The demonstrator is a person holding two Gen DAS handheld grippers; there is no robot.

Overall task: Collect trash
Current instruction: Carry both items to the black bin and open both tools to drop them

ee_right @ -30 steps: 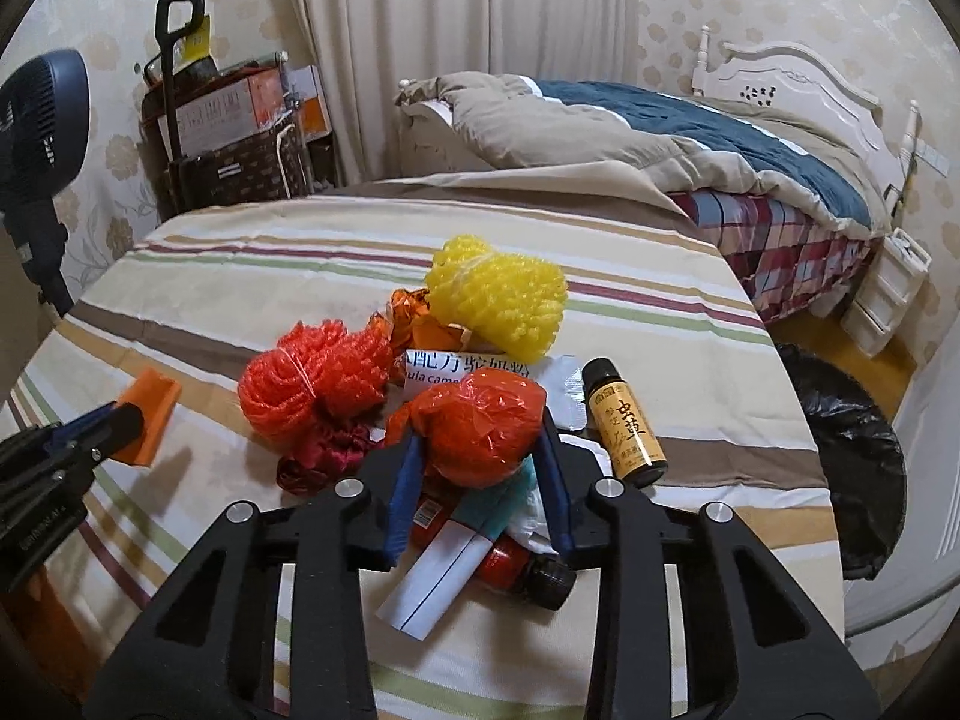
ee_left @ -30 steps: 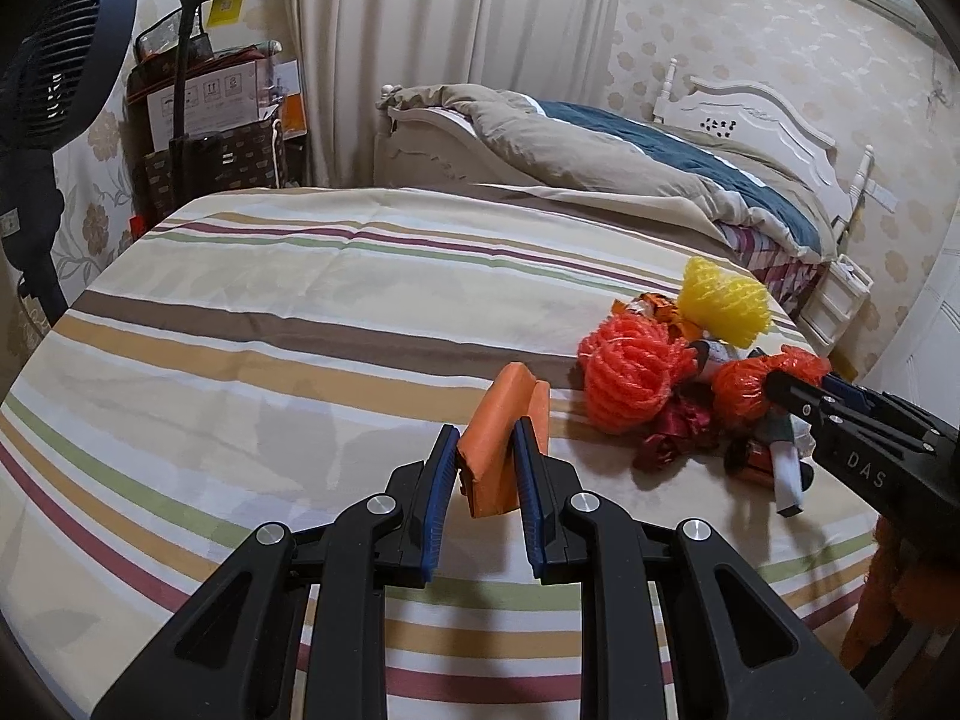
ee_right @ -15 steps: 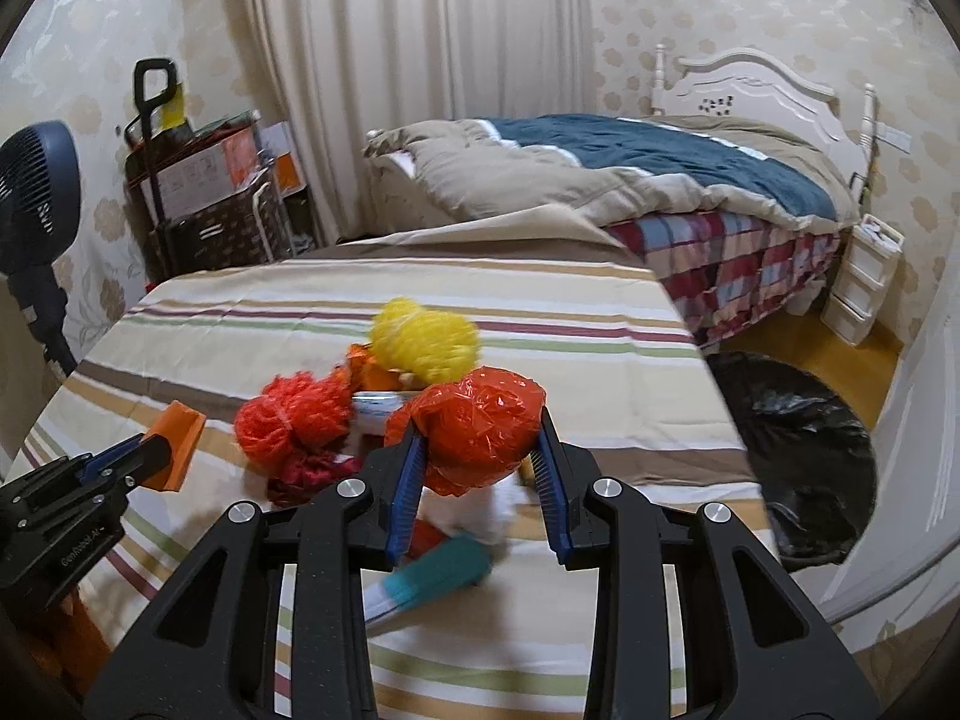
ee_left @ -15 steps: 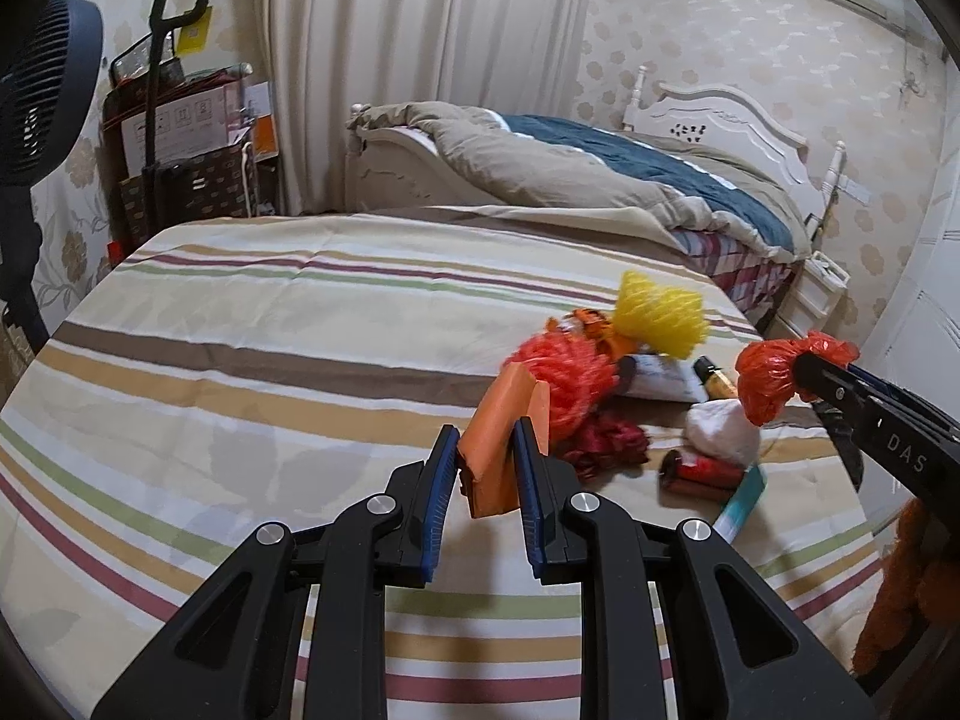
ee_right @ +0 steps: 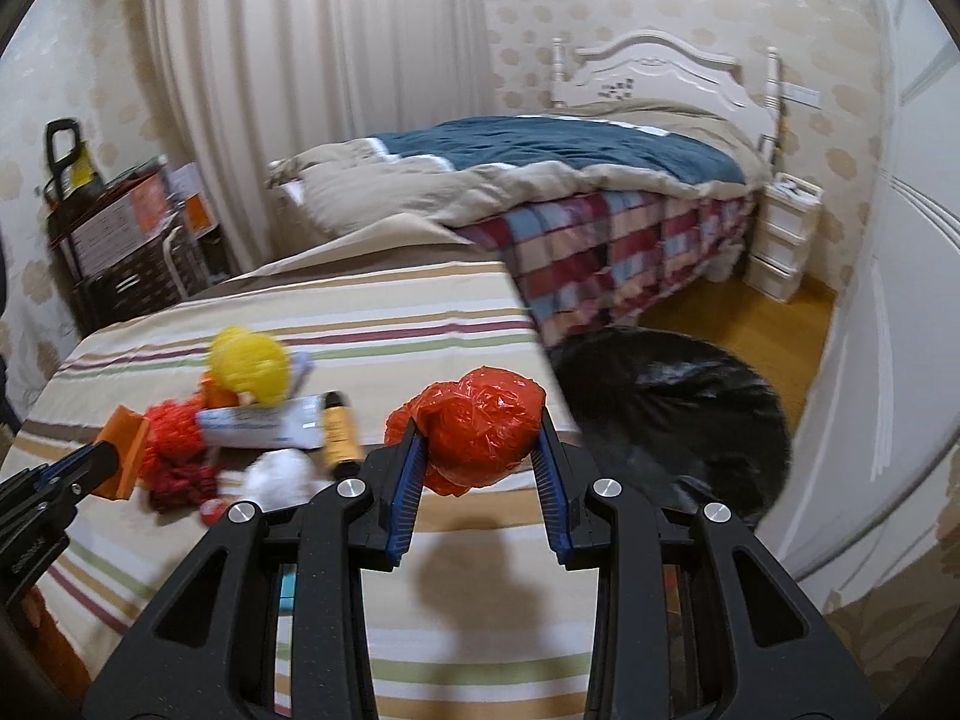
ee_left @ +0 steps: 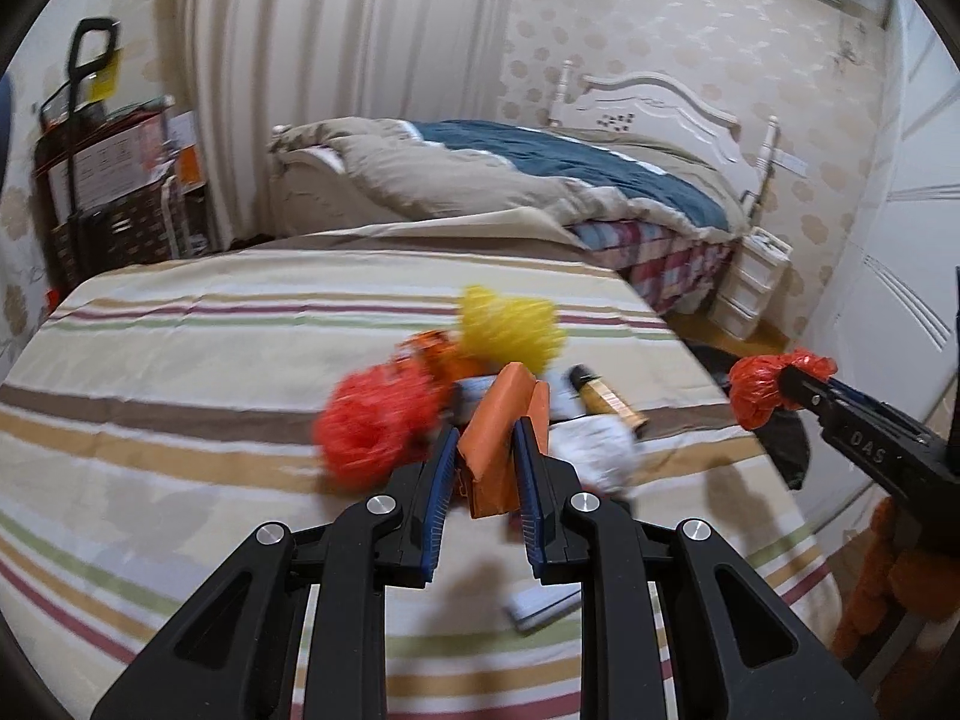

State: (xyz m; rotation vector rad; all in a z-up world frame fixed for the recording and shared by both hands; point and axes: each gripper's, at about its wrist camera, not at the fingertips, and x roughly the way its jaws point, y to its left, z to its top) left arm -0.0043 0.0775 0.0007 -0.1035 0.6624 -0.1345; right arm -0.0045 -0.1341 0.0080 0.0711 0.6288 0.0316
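Carrying crumpled red plastic wad (ee_right: 477,432) clamped in right gripper (ee_right: 477,468) and orange folded card (ee_left: 501,438) clamped in left gripper (ee_left: 483,480), both now swinging off striped bench (ee_right: 420,312) toward black bin bag (ee_right: 678,414); drop-off nearing.

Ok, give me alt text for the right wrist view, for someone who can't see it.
The right tool grips a crumpled red plastic bag above the edge of a striped table, beside a black trash bag on the floor. More trash lies on the table to the left, with a bed behind.
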